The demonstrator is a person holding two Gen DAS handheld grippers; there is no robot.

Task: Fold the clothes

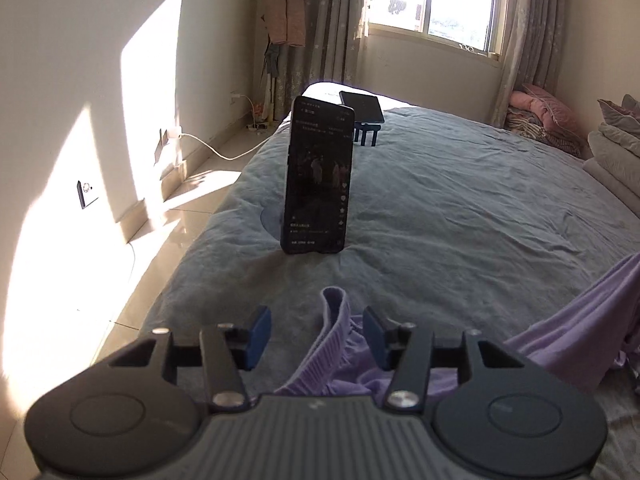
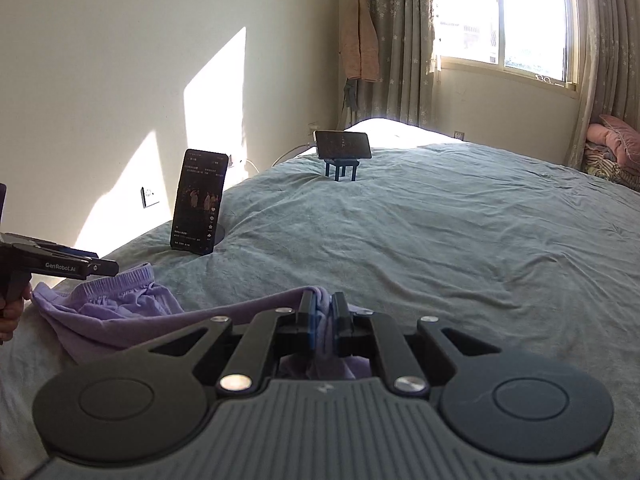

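While my right gripper pinches a fold of the purple shorts on the grey bedspread, my left gripper stands spread around their elastic waistband. Light, limp cloth; I'd grip that thicker band.

Sunlight is pouring through the window and falling in bright patches on the cream wall and the glossy tiled floor. Star-patterned curtains are hanging beside it. A grey-blue bedspread is lying rumpled over the bed, and pink bedding is sitting piled in the corner.
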